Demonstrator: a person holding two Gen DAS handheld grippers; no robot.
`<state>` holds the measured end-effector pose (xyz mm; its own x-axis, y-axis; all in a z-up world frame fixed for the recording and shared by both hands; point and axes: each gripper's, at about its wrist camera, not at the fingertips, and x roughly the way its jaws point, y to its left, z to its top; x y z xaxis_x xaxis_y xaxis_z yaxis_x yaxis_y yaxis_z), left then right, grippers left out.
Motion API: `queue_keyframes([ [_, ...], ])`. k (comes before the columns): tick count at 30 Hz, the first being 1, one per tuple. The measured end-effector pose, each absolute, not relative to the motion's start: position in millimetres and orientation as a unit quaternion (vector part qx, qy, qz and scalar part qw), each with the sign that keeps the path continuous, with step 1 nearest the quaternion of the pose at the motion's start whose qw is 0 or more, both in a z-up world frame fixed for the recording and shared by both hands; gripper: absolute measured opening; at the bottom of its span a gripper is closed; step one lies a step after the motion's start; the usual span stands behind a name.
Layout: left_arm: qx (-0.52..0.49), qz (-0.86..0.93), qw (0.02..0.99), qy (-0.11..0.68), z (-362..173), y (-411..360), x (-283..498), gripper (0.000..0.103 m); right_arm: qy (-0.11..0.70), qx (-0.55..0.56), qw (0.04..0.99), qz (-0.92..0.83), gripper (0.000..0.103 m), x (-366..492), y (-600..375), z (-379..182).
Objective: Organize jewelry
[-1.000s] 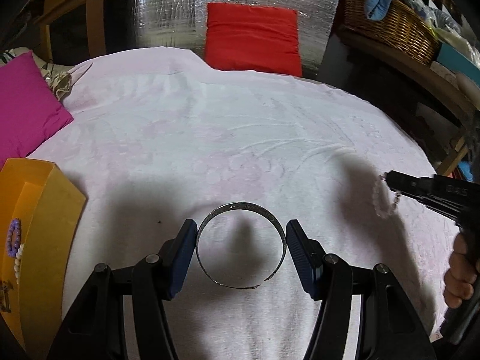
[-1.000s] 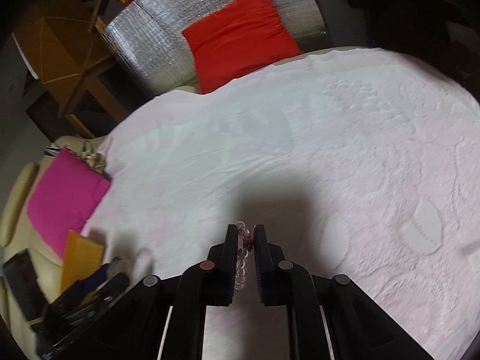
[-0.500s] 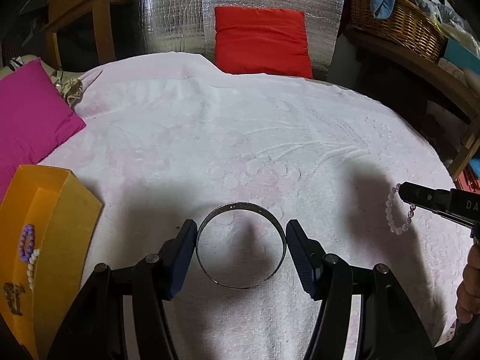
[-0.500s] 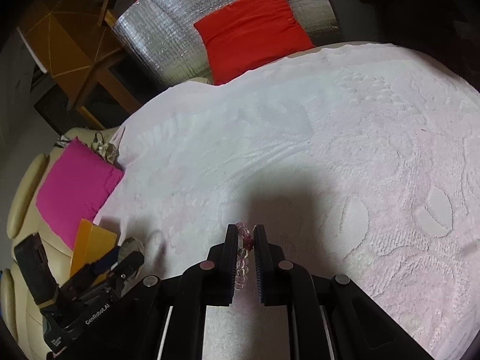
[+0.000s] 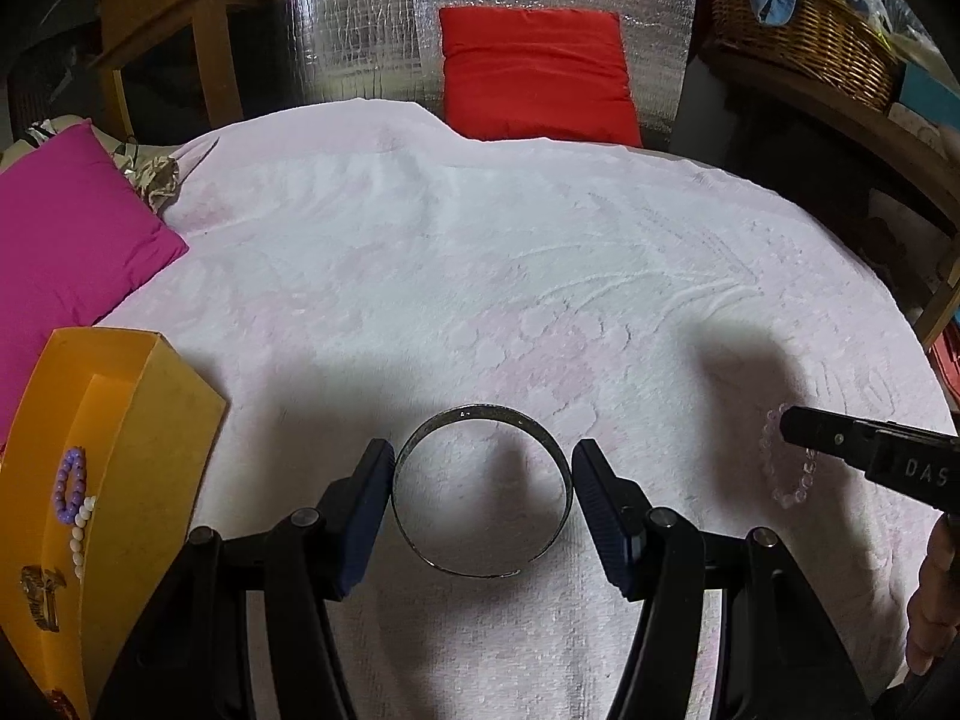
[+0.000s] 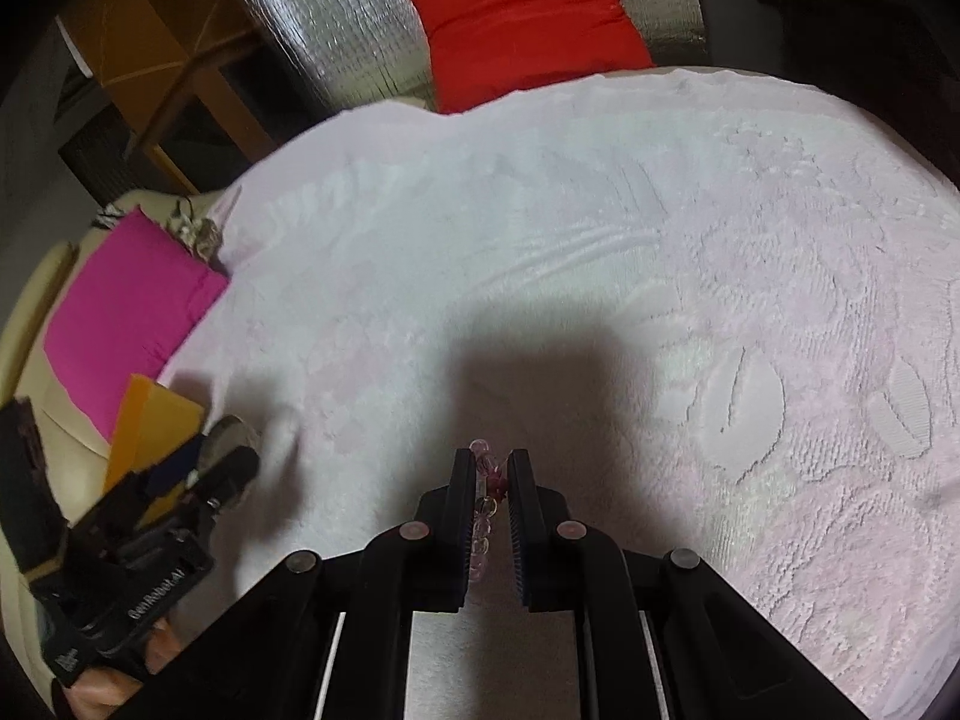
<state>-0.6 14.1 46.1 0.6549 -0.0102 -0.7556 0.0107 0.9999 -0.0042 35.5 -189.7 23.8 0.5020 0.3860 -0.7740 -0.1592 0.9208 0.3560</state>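
My left gripper [image 5: 483,468] is shut on a thin silver metal bangle [image 5: 480,414], one blue pad on each side of it, held above the pale pink towel [image 5: 480,252]. My right gripper [image 6: 489,462] is shut on a bracelet of clear pink beads [image 6: 486,507]. That bracelet [image 5: 792,492] hangs from the right gripper [image 5: 792,426] at the right edge of the left wrist view. A yellow box [image 5: 150,420] at the left holds a purple bead bracelet [image 5: 69,480], a white bead string and a watch. The left gripper [image 6: 210,456] also shows at the lower left of the right wrist view.
A magenta cushion [image 5: 66,228] lies left of the towel, beyond the box. A red cushion [image 5: 534,72] leans on silver foil at the back. A wicker basket [image 5: 804,30] sits on a wooden shelf at the right. A person's hand [image 5: 936,612] grips the right tool.
The right gripper with the bead bracelet has sunk a little in the left wrist view. The yellow box and the left gripper now show larger. Both grips are unchanged.
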Motion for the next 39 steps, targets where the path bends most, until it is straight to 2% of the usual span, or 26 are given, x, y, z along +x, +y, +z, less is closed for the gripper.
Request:
queue_keyframes([
  [23,0.012,-0.001,0.881,0.474,15,11,14,0.063,0.511,0.106,0.84,0.152,0.015,34,-207,8],
  [39,-0.027,-0.067,0.865,0.496,13,25,16,0.073,0.511,0.093,0.841,0.154,0.017,38,-198,8],
])
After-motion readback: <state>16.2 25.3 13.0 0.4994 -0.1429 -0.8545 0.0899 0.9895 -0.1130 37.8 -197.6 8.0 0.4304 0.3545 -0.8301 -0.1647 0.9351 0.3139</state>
